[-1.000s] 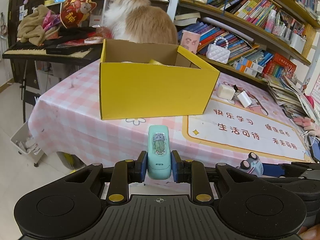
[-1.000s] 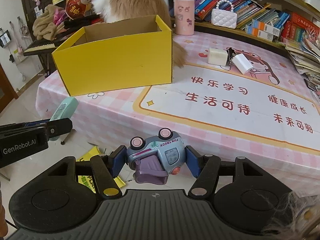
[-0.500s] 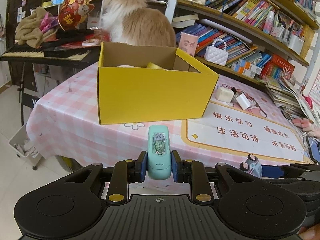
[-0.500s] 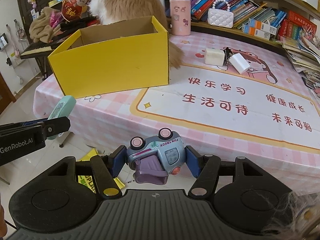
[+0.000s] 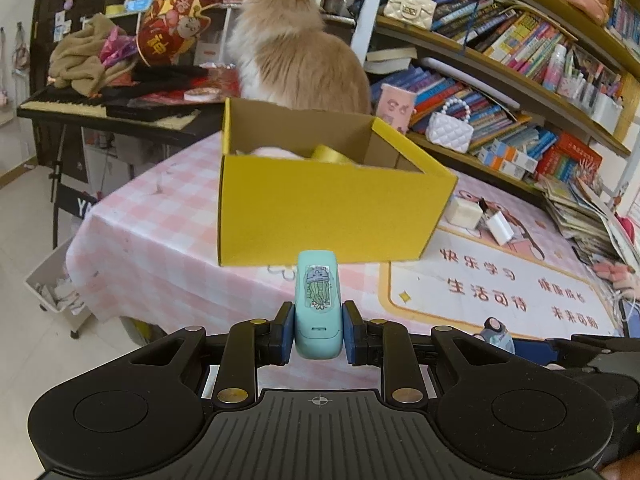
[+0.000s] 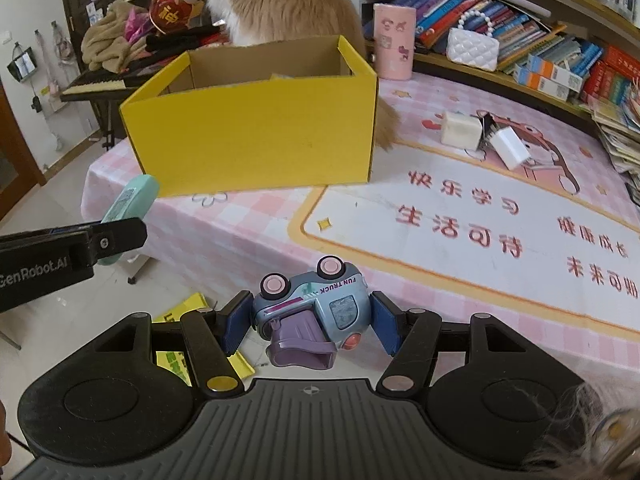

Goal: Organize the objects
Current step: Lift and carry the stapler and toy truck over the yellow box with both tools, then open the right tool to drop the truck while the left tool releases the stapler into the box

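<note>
Facing a pink checked table, left claw grips a stapler, right claw a toy truck.

Pale tiled floor. Table under pink checked cloth. Bookshelves packed along its far edge. Keyboard on black stand at far left corner, piled with cloth. Daylight, even.
</note>
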### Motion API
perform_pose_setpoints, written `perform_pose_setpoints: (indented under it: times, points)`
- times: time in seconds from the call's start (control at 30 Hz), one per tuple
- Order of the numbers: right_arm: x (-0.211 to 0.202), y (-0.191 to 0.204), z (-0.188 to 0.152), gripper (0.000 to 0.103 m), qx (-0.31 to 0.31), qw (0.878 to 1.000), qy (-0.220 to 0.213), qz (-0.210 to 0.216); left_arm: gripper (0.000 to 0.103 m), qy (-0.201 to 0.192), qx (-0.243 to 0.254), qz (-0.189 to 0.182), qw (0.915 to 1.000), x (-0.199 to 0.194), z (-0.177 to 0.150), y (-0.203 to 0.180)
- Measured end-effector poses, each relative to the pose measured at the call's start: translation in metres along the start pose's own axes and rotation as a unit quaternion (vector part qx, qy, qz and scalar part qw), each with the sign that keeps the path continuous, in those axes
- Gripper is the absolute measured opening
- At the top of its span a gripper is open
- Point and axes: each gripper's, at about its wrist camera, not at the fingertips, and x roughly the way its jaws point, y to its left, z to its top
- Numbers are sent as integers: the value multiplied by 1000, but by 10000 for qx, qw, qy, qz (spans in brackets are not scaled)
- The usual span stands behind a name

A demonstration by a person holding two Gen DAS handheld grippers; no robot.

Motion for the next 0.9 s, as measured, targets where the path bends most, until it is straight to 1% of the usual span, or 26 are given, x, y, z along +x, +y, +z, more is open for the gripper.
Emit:
perform_pose_setpoints:
  times: [0.1, 0.27, 0.37, 0.5, 0.67, 0.8, 0.9]
  points:
    - [2, -4, 13, 60, 74, 9998, -160, 57, 23, -184, 52, 60, 9998, -2, 11, -1]
    - [-6, -8, 44, 60, 14, 9977, -661, 121, 23, -590, 174, 98, 9981, -4, 37, -6]
    - [-9, -12, 64, 60, -54, 9951, -965, 184, 23, -823, 236, 109, 9963, -1, 55, -11]
    - [-8, -19, 93, 60, -195, 9913, -1272, 287, 23, -1019, 240, 188, 9943, 11, 76, -14]
    - [10, -22, 128, 60, -508, 9874, -1435, 430, 23, -1077, 230, 438, 9930, 38, 98, -13]
    - [32, -21, 150, 60, -833, 9842, -1468, 538, 23, -944, 149, 656, 9933, 65, 110, -6]
    - [50, -19, 160, 60, -1192, 9812, -1401, 589, 23, -748, 170, 807, 9938, 87, 112, -2]
